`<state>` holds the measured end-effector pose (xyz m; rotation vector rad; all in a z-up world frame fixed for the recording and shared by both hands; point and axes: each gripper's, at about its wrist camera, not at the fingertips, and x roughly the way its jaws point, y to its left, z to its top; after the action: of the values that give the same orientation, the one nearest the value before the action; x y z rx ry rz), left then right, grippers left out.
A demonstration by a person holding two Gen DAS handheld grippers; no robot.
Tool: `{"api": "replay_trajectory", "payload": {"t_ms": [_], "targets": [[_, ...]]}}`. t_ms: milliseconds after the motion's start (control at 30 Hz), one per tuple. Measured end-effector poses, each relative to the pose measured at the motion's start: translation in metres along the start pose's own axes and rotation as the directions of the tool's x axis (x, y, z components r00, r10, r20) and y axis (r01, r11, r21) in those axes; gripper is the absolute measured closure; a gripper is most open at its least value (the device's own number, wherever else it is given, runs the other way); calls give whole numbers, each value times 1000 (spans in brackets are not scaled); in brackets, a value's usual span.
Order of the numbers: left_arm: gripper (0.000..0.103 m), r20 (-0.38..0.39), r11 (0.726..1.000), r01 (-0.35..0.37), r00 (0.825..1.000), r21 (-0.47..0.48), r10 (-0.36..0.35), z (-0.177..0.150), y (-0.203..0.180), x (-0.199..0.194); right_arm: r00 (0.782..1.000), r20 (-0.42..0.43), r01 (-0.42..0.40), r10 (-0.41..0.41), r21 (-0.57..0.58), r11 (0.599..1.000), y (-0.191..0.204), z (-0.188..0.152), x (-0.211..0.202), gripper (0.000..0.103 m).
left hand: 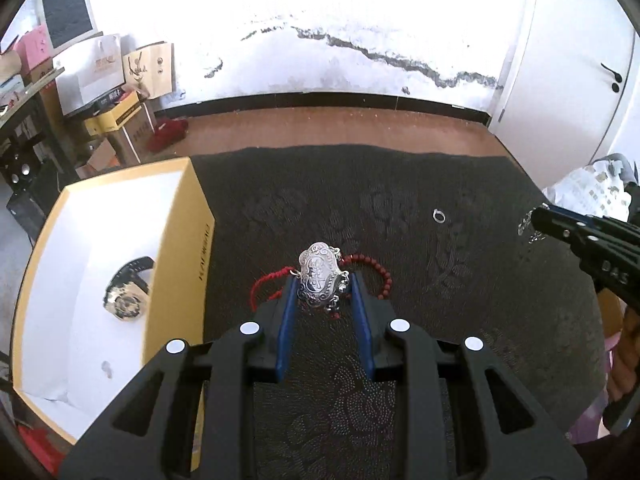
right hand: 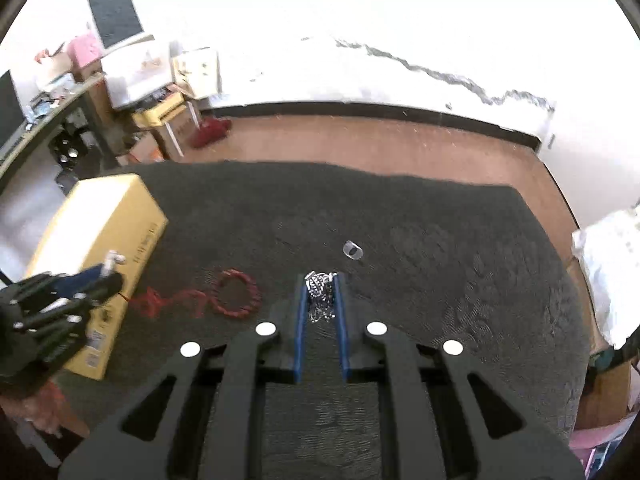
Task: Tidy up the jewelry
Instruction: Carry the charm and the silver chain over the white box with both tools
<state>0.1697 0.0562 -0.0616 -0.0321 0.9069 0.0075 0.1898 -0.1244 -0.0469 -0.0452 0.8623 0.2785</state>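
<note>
From the left wrist view, the left tongs (left hand: 322, 286) pinch a silver locket-shaped pendant (left hand: 319, 278) between their blue pads, with its red cord (left hand: 269, 283) and red bead loop (left hand: 378, 276) trailing behind it toward the dark patterned cloth (left hand: 460, 300) that covers the bench; whether the pendant is clear of the cloth cannot be told from here. To the left stands an open yellow box (left hand: 188, 236) with a white lining, and a watch (left hand: 128, 294) already lies inside it, so at least one piece appears to be put away. A small silver ring (left hand: 439, 215) lies loose on the cloth, well apart from the box, and at the right edge the right tongs (left hand: 534, 224) carry a tangle of silver chain (left hand: 525, 226). From the right wrist view, the right tongs (right hand: 321, 292) are pressed together on that silver chain (right hand: 320, 296), which bunches and hangs between the pads. Beyond the tips the ring (right hand: 353, 250) sits untouched on the cloth (right hand: 460, 260), the bead loop (right hand: 237, 293) and cord (right hand: 168, 300) sprawl to the left, and the left tongs (right hand: 108, 270) hover by the yellow box (right hand: 120, 216). Judging from this, the task is partly done: the watch is stored, pendant and chain are in hand but not yet in the box, and the ring remains to be collected.
</note>
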Motion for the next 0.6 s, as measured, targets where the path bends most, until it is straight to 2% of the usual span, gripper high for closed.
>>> {"api": "replay_trajectory", "payload": {"t_ms": [300, 600], "targets": [[76, 57, 999, -42, 997, -35, 44, 9, 31, -44, 993, 74, -89, 95, -78, 993, 69, 25, -42, 90], [76, 89, 987, -91, 991, -131, 103, 3, 105, -79, 974, 100, -184, 203, -169, 968, 159, 50, -56, 90]]}}
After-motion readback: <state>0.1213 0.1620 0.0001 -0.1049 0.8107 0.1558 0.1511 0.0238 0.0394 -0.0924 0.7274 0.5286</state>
